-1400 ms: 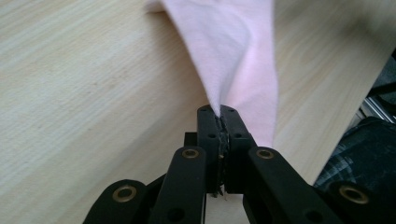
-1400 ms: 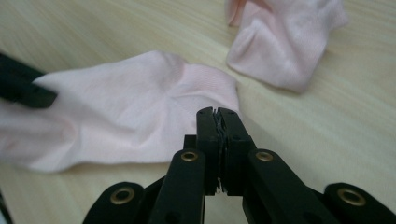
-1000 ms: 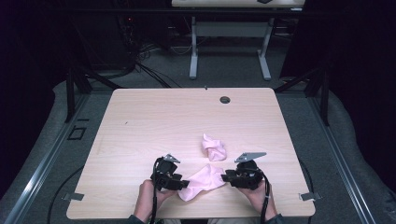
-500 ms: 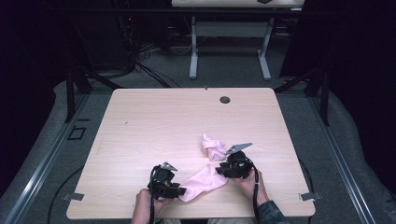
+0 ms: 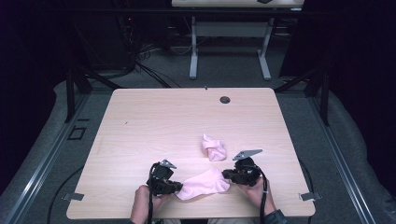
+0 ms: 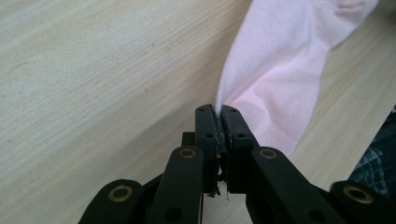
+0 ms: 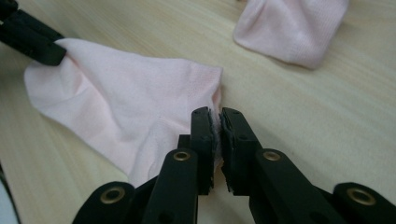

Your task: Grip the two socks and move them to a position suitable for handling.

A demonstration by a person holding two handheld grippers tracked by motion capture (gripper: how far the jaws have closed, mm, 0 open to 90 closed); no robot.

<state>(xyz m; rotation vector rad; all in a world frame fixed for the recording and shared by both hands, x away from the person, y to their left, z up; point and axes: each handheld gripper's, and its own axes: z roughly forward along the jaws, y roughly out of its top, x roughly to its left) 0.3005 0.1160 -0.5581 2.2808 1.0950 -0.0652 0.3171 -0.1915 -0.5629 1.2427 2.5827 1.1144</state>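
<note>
Light wood table (image 5: 154, 121): pink cloth sock (image 5: 203, 183) now flatter, lower centre; left hand-held gripper (image 5: 176, 187) and right hand-held gripper (image 5: 228, 175) clamped on opposite ends, likely smoothing.

Right gripper (image 7: 217, 114) with jaws pinched on the edge of a flat pink sock (image 7: 126, 116), left gripper (image 7: 32, 44) clamping its far corner at upper left, second pink sock (image 7: 292, 28) bunched on table (image 7: 327, 116) beyond
</note>
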